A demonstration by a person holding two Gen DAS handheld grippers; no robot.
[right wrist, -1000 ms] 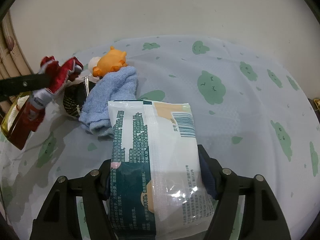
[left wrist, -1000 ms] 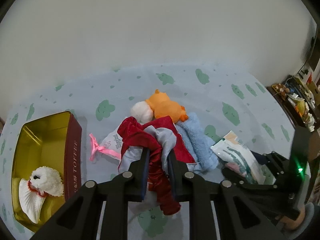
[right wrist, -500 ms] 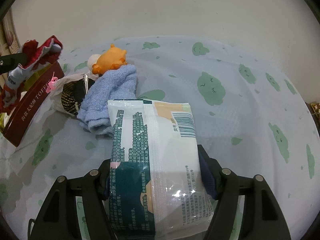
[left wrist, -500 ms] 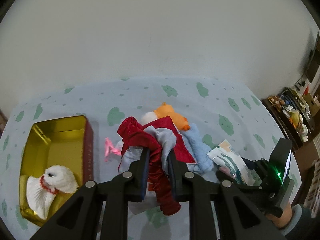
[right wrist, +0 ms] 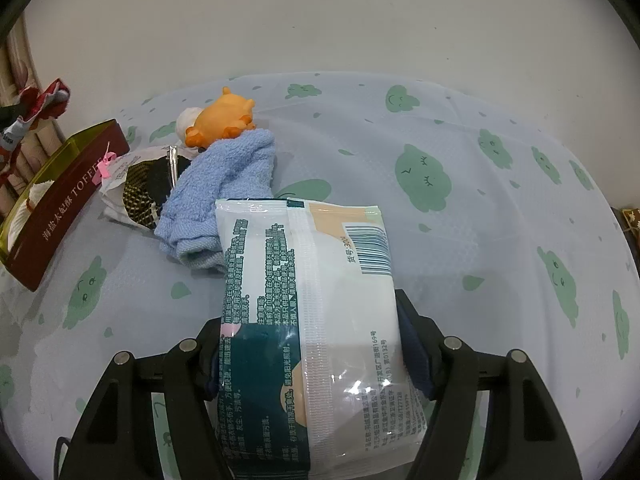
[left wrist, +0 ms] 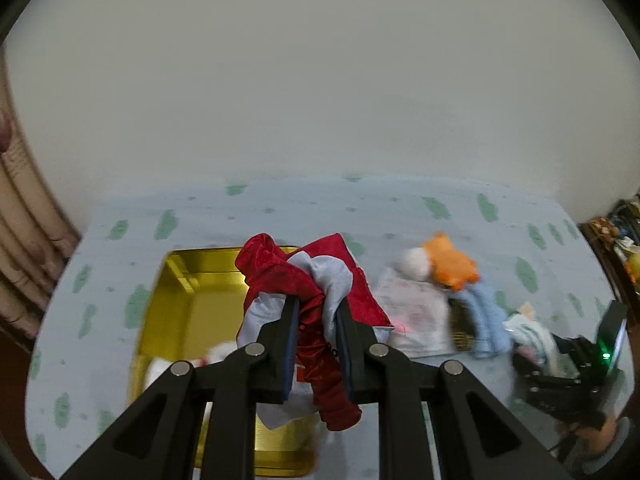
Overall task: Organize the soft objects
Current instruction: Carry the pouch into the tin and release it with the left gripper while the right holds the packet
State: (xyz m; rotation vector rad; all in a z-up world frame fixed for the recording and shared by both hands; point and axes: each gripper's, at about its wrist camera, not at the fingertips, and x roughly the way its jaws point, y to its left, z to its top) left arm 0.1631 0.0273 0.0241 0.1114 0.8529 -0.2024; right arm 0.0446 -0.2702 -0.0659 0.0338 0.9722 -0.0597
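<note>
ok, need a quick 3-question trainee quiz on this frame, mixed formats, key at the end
1. True or false: the left gripper is shut on the red and grey cloth.
2. What does the right gripper hold? A) blue towel B) wipes packet C) orange plush
3. Fill in: the white plush lies in the ___ tin.

Key:
1. True.
2. B, the wipes packet; the blue towel and orange plush lie on the table.
3. Gold.
</note>
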